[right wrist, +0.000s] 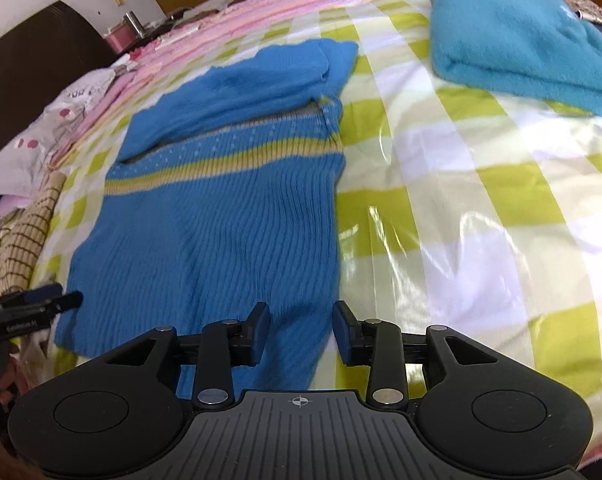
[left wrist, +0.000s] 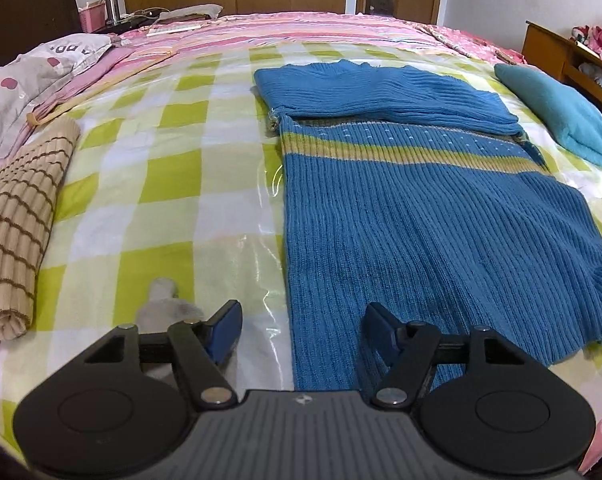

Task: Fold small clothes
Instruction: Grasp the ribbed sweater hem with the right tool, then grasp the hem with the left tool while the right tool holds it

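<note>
A blue ribbed knit sweater (left wrist: 421, 208) with a yellow stripe lies flat on the green-checked sheet, its sleeves folded across the chest. It also shows in the right wrist view (right wrist: 205, 220). My left gripper (left wrist: 301, 328) is open and empty, over the sweater's near left hem corner. My right gripper (right wrist: 301, 332) is open and empty, over the sweater's near right hem corner. The left gripper's fingers (right wrist: 49, 300) show at the left edge of the right wrist view.
A folded teal garment (right wrist: 521, 36) lies at the far right, also in the left wrist view (left wrist: 561, 116). A folded beige striped garment (left wrist: 17, 216) lies at the left. A pillow (left wrist: 29, 80) sits at the far left. A wooden cabinet (left wrist: 565, 56) stands beside the bed at the right.
</note>
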The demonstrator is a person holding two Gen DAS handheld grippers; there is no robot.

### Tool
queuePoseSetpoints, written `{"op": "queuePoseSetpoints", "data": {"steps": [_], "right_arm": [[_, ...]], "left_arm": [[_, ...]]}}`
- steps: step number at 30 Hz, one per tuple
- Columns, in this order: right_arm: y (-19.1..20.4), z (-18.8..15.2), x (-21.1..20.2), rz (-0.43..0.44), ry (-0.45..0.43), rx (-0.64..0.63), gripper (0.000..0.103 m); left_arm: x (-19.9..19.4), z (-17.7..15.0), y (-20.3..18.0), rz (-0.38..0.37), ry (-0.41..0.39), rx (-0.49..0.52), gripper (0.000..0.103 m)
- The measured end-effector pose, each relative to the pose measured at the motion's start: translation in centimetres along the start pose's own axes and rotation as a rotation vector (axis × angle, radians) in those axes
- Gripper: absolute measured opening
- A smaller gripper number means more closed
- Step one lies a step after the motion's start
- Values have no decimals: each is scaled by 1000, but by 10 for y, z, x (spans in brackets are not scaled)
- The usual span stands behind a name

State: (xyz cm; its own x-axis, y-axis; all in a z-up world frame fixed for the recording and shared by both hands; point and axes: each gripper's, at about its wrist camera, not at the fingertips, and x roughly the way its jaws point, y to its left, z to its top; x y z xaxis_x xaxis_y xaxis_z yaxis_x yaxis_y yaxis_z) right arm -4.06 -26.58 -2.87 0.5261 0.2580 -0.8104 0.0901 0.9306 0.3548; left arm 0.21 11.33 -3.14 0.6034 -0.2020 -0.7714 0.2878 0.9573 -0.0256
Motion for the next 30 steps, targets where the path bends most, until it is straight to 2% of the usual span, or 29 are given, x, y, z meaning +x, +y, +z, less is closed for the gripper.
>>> {"op": "queuePoseSetpoints", "data": {"steps": [8, 15, 17, 18, 19, 20, 23, 25, 30], "right_arm": [[1, -11, -4, 13, 16, 23, 34], [16, -14, 4, -3, 40, -27, 36], [22, -13, 7, -26, 48, -69, 31], [23, -13, 7, -39, 53, -89, 21], [23, -12, 6, -59, 58, -102, 7], [21, -11, 5, -71, 66, -109, 5], [7, -11, -5, -69, 75, -81, 4], [-1, -12, -16, -68, 59, -65, 4], [-17, -12, -30, -78, 14, -7, 4]], "left_arm": [[-3, -5, -3, 17, 4, 16, 73], [-1, -5, -10, 18, 8, 33, 73], [-1, -5, -11, 20, 11, 33, 73], [-2, -5, -11, 19, 14, 35, 73], [-3, -5, -11, 19, 16, 36, 71], [-4, -5, -11, 17, 17, 37, 65], [-8, -6, -9, 7, 19, 28, 51], [-10, -6, -7, 3, 21, 13, 45], [-10, -6, -1, -17, 29, -26, 44]]}}
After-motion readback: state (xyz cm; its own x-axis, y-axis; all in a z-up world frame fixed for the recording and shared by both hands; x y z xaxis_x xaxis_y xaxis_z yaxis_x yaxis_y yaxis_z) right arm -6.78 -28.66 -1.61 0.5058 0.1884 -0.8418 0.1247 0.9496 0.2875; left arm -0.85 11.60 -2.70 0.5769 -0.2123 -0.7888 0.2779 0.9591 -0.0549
